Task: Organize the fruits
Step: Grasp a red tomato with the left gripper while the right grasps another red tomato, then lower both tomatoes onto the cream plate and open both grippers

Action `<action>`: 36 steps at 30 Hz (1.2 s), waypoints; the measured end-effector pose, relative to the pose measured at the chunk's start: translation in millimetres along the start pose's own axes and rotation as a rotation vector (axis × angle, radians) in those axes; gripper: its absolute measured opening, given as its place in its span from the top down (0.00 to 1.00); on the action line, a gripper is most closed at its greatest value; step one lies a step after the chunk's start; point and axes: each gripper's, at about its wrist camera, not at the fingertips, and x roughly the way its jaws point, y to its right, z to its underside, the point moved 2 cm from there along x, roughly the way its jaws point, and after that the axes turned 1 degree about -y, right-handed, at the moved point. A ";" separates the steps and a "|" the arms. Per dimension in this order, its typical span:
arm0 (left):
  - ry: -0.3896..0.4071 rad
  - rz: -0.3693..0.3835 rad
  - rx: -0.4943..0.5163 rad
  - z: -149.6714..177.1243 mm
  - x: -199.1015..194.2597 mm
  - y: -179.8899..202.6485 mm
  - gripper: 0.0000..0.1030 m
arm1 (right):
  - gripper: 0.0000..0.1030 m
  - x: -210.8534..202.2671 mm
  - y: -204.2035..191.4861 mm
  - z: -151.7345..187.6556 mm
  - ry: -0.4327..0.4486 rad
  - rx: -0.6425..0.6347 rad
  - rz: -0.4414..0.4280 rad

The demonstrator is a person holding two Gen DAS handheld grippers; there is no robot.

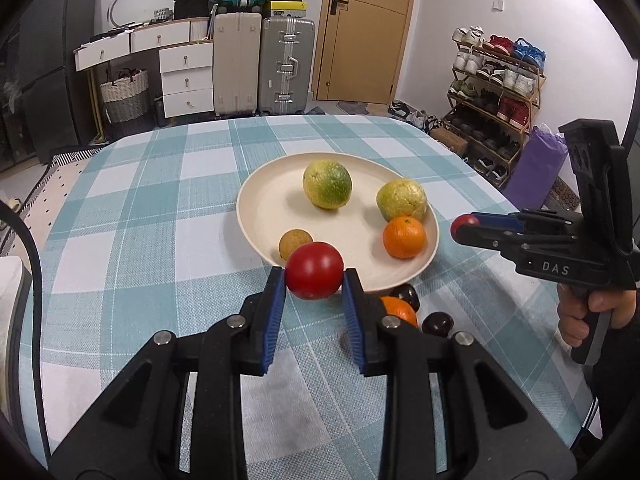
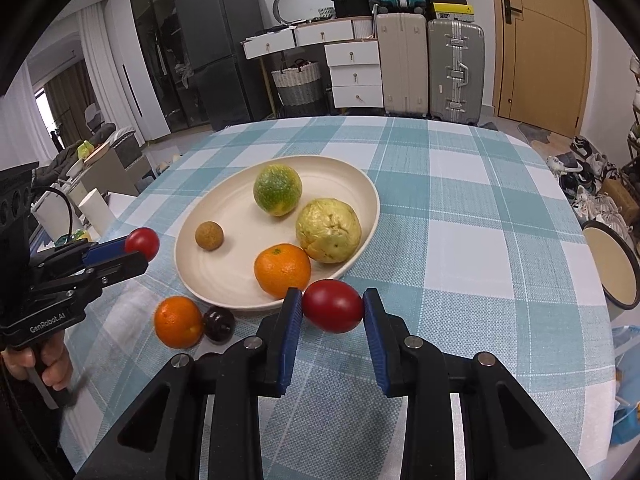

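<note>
I held one red tomato [image 1: 314,270] in my left tongs [image 1: 314,280], the blue pads pressed against its two sides, just above the near rim of the cream plate [image 1: 264,216]. My right tongs [image 2: 333,308] were clamped the same way on a second, more oval red tomato [image 2: 333,306], also raised in front of the plate's near edge.

On the plate lay four fruits: a green-and-yellow mottled citrus [image 2: 277,189] toward the back, a bumpy yellow fruit [image 2: 328,230] to its right, an orange [image 2: 282,270] touching that yellow fruit at the near side, and a small round brown fruit [image 2: 208,235] apart on the left.

Off the plate, on the checked cloth of the surface [image 2: 460,240], a second orange [image 2: 178,322] sat near the plate's rim with a dark, almost black small fruit [image 2: 219,324] touching it. From my left camera I saw another dark fruit [image 1: 438,323] just beside them.

A hand [image 1: 588,312] gripped the handle of my right tongs. At the right edge of the surface stood a dark-rimmed bowl [image 2: 612,264].
</note>
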 end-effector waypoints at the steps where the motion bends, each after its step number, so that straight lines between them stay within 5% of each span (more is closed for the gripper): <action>1: 0.002 -0.001 0.000 -0.9 0.7 0.5 0.75 | 0.69 -0.7 -1.4 -0.5 0.004 -0.003 -0.001; 36: -0.020 -0.003 0.047 -13.1 44.7 16.0 0.75 | 0.69 25.5 -59.2 -8.3 -0.019 -0.087 -0.103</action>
